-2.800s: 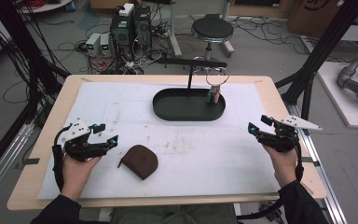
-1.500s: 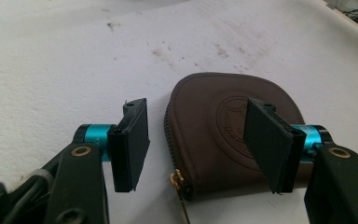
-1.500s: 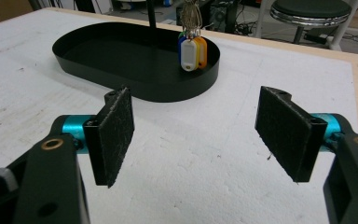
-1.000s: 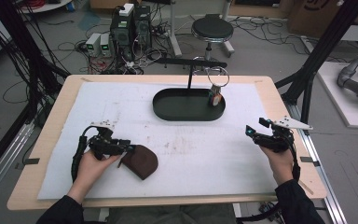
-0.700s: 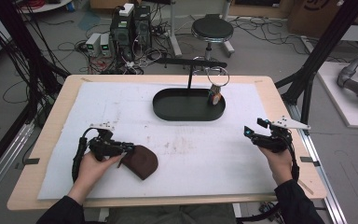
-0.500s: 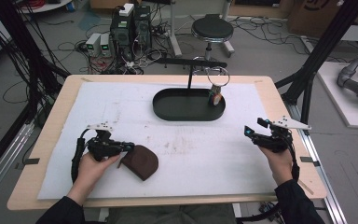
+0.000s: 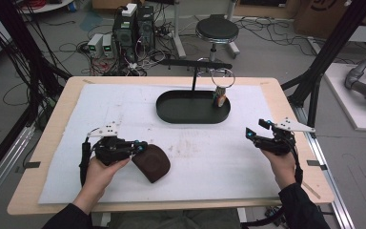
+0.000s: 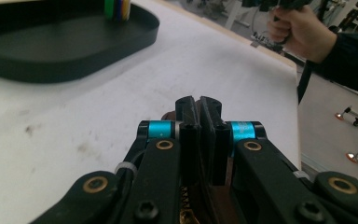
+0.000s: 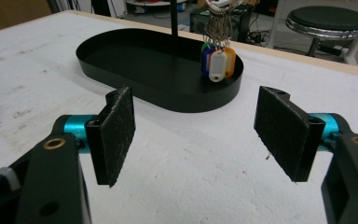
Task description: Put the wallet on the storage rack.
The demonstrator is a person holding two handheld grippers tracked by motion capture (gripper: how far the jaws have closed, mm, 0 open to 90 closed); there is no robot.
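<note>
— Cables, computer boxes and a round black stool (image 7: 216, 30) crowd the grey floor behind a pale wooden table (image 7: 286, 102) covered by a white sheet (image 7: 219, 157). What sits on the sheet?

— Toward the far side, a black oval metal tray (image 7: 171, 110) with a thin black post rising from it to a crossbar. A metal ring hangs from the bar, carrying a bunch of coloured plastic key tags (image 9: 216, 58) that dangle just above the tray's right end: white, blue, orange and green show in the right gripper view.

— And nearer the person?

— A dark brown, rounded leather pouch (image 7: 151, 162) lies flat on the sheet at the near left, well apart from the tray.

— Where is the left gripper (image 7: 142, 147)?

— Held in the person's left hand (image 7: 97, 172), low over the sheet, its tips at the pouch's left edge. In the left gripper view its black jaws are pressed together with only a hairline between them, and a sliver of brown shows beneath and behind them. Whether any leather is pinched between them, I cannot tell.

— The right gripper (image 7: 248, 133)?

— In the right hand (image 7: 281, 164) at the sheet's right edge, well apart from everything. Its jaws are spread wide, with nothing between the two felt-faced pads (image 9: 117, 128), and they face the tray and the tags.
</note>
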